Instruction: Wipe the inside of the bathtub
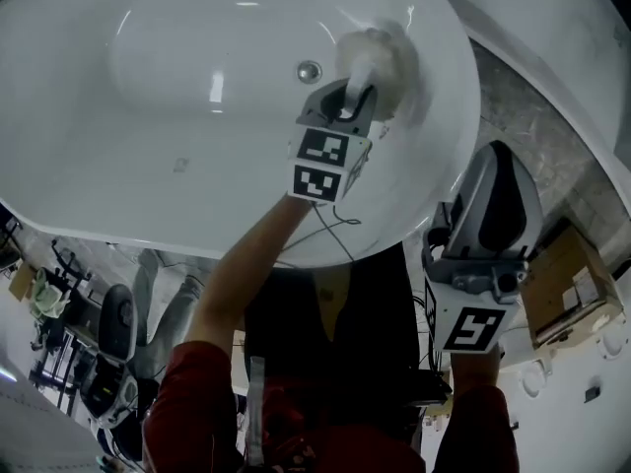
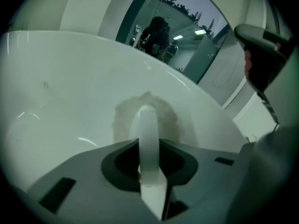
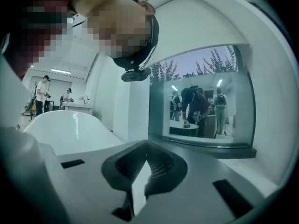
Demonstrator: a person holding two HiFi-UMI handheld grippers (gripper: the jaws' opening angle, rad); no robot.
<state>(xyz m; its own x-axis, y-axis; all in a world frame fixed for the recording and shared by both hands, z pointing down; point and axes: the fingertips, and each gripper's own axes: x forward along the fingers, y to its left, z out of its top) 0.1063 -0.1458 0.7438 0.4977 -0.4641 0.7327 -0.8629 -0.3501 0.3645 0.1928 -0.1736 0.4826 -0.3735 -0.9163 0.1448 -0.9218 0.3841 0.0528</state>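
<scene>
Pressing the white cloth onto the bathtub's right inner wall, just beside the drain, my left gripper has its jaws clamped on it. My right gripper hangs outside the tub, jaws together and empty. Pushing too hard on this slick curve could skid the cloth free.

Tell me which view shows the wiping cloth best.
The head view: the whole white cloth shows, pressed against the bathtub wall by the left claw. The left gripper view shows only its fuzzy edge round the shut jaws. The right gripper view misses it.
</scene>
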